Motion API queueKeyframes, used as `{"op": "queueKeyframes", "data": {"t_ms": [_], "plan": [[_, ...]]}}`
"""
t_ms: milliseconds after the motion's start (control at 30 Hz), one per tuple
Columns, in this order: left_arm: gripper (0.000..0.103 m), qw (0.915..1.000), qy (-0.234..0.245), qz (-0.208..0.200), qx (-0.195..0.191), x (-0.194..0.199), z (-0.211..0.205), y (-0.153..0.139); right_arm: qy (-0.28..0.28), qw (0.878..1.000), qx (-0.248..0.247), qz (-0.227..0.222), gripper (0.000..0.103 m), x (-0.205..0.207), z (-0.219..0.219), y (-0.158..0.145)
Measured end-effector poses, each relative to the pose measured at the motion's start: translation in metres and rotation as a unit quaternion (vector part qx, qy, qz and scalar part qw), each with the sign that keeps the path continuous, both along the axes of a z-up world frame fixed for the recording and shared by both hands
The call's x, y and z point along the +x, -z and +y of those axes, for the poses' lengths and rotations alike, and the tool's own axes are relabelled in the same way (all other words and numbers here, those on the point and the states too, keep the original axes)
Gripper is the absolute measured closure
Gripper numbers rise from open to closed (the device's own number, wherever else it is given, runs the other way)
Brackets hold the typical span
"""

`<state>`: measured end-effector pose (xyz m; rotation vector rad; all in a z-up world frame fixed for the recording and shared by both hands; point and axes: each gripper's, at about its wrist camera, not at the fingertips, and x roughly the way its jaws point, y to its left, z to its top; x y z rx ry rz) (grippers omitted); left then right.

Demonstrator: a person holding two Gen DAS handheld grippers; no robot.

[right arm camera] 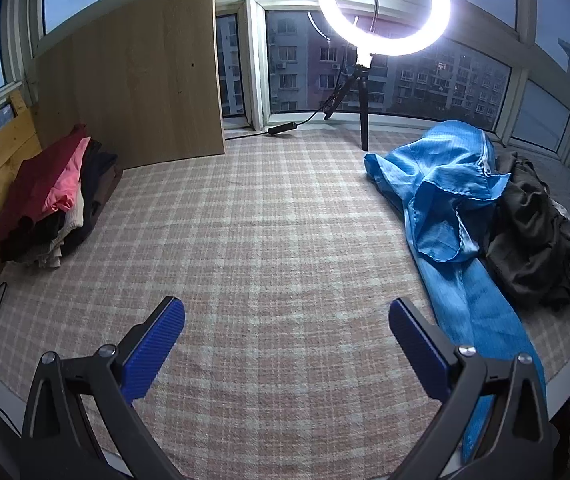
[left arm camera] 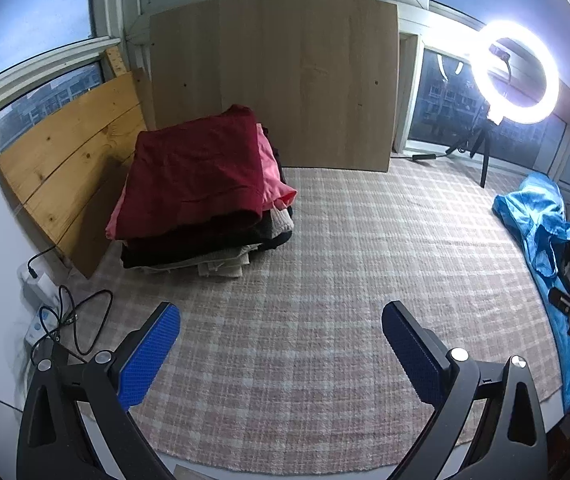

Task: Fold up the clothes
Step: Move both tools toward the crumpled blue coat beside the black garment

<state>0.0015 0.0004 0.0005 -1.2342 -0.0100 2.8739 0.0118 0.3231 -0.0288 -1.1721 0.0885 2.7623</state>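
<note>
A stack of folded clothes (left arm camera: 201, 188) with a dark red garment on top sits at the back left of the checked rug (left arm camera: 325, 280); the right wrist view shows this stack (right arm camera: 53, 204) at its left. A crumpled blue garment (right arm camera: 453, 208) lies unfolded along the rug's right side, with a dark garment (right arm camera: 533, 232) heaped beside it. In the left wrist view the blue garment (left arm camera: 541, 216) is at the right edge. My left gripper (left arm camera: 281, 320) hangs open over bare rug, nothing between its blue pads. My right gripper (right arm camera: 287, 316) is also open and empty, just left of the blue garment.
A lit ring light on a tripod (right arm camera: 385, 8) stands at the back by the windows. A large wooden panel (left arm camera: 273, 80) and a pine board (left arm camera: 69, 156) lean against the wall behind the stack. Cables and a power strip (left arm camera: 53, 312) lie on the floor at the left.
</note>
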Motion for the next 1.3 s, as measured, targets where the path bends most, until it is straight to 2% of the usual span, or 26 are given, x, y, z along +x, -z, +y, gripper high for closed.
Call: {"op": "queueKeyframes", "data": {"t_ms": [100, 300, 433, 667, 800, 933, 1133, 1300], "plan": [[0.001, 0.9996, 0.009, -0.004, -0.026, 0.001, 0.011, 0.003, 0.004, 1.000, 0.004, -0.004, 0.000, -0.003, -0.001, -0.004], [0.002, 0.9988, 0.046, -0.013, -0.010, -0.007, 0.017, 0.013, 0.021, 1.000, 0.017, 0.015, 0.000, 0.006, 0.005, -0.010], [0.001, 0.9973, 0.069, -0.014, -0.019, -0.013, 0.032, 0.019, 0.046, 0.999, 0.028, 0.006, 0.000, 0.011, 0.008, -0.012], [0.001, 0.9940, 0.104, -0.032, -0.006, -0.022, 0.061, 0.026, 0.075, 0.997, 0.031, 0.009, 0.000, 0.028, 0.030, -0.016], [0.001, 0.9913, 0.123, -0.047, -0.010, -0.024, 0.089, 0.026, 0.088, 0.996, 0.027, 0.013, 0.000, 0.034, 0.051, -0.018], [0.002, 0.9916, 0.117, -0.050, -0.018, -0.029, 0.114, 0.025, 0.095, 0.995, 0.022, 0.015, 0.000, 0.037, 0.080, -0.019], [0.002, 0.9911, 0.124, -0.046, 0.019, -0.032, 0.149, 0.016, 0.103, 0.995, 0.001, 0.013, 0.000, 0.039, 0.138, -0.020], [0.004, 0.9907, 0.130, -0.039, 0.012, -0.036, 0.191, 0.006, 0.112, 0.994, 0.001, 0.018, 0.000, 0.039, 0.188, -0.026]]}}
